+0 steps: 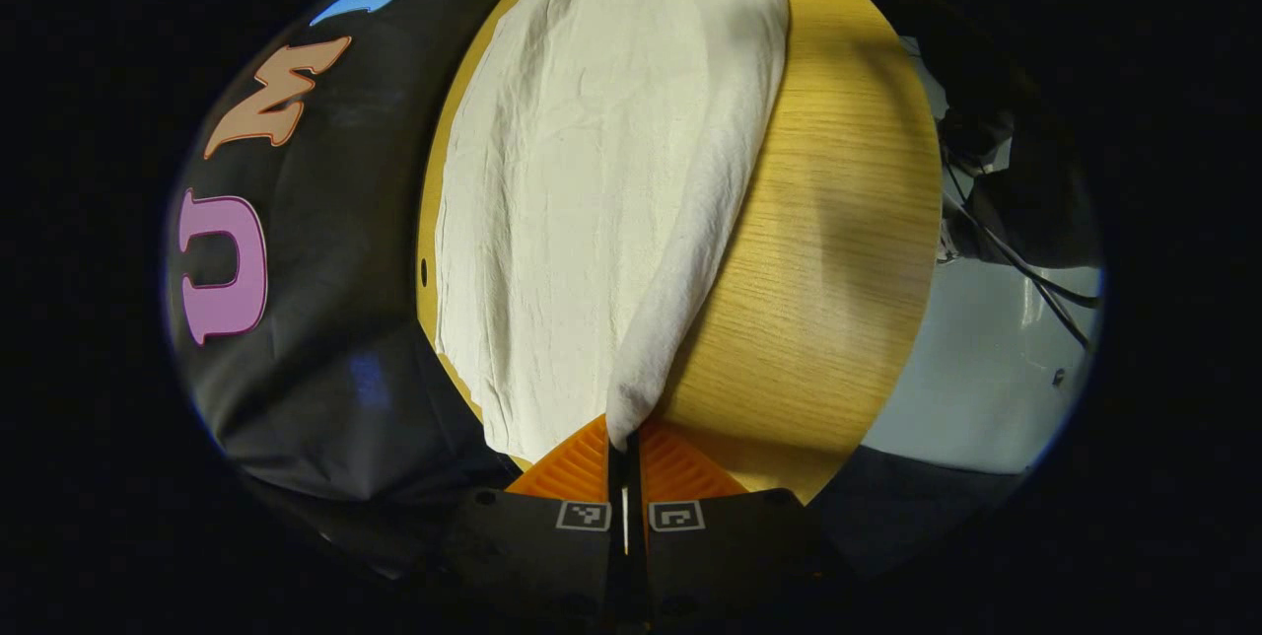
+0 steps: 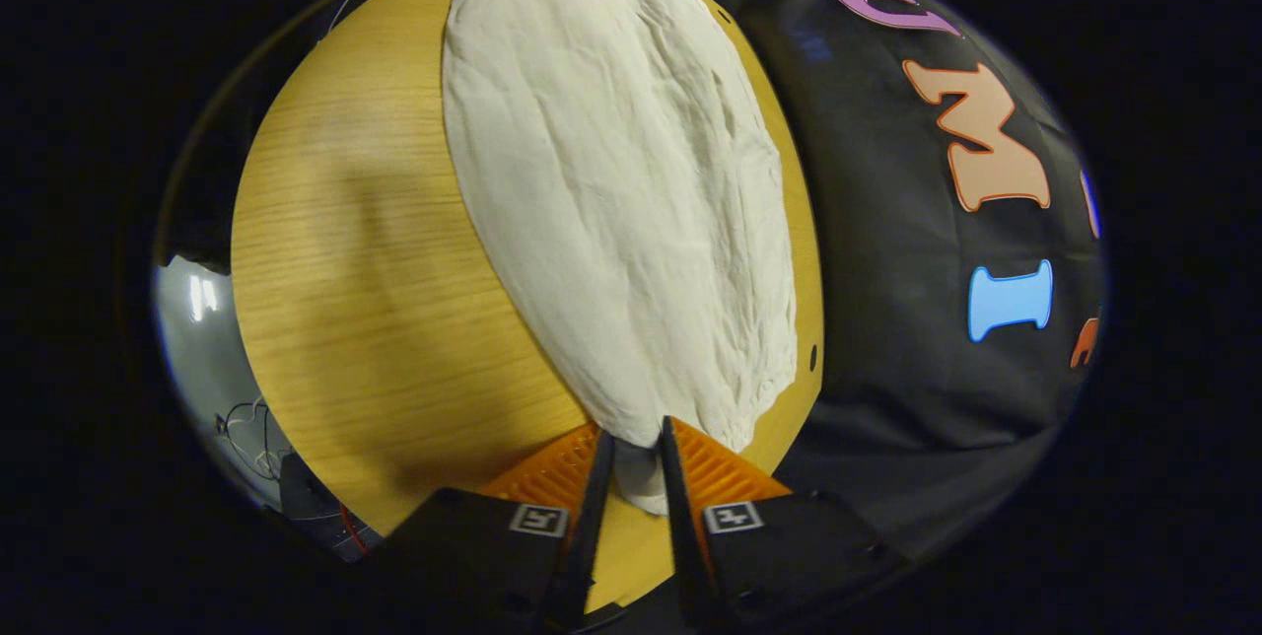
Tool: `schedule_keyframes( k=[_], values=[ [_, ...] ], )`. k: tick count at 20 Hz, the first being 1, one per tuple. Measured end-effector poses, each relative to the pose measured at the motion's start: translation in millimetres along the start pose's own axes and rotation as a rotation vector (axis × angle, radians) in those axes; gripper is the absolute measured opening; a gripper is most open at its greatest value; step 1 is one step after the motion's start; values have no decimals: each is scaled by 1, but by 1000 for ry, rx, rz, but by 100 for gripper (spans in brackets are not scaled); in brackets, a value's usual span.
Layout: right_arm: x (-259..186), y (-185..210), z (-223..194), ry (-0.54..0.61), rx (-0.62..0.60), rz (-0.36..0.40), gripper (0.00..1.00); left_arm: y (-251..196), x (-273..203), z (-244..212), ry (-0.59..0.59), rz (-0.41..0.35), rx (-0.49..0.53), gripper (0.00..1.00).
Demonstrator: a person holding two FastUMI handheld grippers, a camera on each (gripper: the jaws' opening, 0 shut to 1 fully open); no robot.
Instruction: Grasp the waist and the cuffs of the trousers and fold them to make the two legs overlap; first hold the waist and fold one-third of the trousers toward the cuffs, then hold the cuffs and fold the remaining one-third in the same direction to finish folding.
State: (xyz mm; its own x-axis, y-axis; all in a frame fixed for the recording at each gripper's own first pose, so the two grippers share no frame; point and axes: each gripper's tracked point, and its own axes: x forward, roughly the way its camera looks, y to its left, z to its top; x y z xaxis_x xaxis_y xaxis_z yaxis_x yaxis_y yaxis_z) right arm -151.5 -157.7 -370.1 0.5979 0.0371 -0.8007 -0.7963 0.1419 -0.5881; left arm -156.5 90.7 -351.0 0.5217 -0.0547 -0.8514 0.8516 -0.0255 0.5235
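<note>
My left gripper pinches tight on an edge of the white trousers lying on the wooden table; my right gripper, slightly parted, clasps another corner.

Trousers far end cut off at top edge in left gripper view, same in right gripper view. Table under cloth hidden. Waist vs cuffs: can't tell.
</note>
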Motion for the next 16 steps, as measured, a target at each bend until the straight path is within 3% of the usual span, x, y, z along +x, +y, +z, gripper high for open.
schedule_keyframes(
  k=[1,3,6,16],
  values=[
    [0,-3,2,-1,-17,-11,14,0,0,-1,2,2,-7,0],
    [-1,-2,-2,8,19,-2,9,0,0,-1,9,0,-38,0],
    [-11,-21,1,-9,66,-41,9,4,-5,-3,23,6,-100,0],
    [-43,-94,9,-81,170,-180,9,68,-31,-8,99,148,-299,0]
  ],
)
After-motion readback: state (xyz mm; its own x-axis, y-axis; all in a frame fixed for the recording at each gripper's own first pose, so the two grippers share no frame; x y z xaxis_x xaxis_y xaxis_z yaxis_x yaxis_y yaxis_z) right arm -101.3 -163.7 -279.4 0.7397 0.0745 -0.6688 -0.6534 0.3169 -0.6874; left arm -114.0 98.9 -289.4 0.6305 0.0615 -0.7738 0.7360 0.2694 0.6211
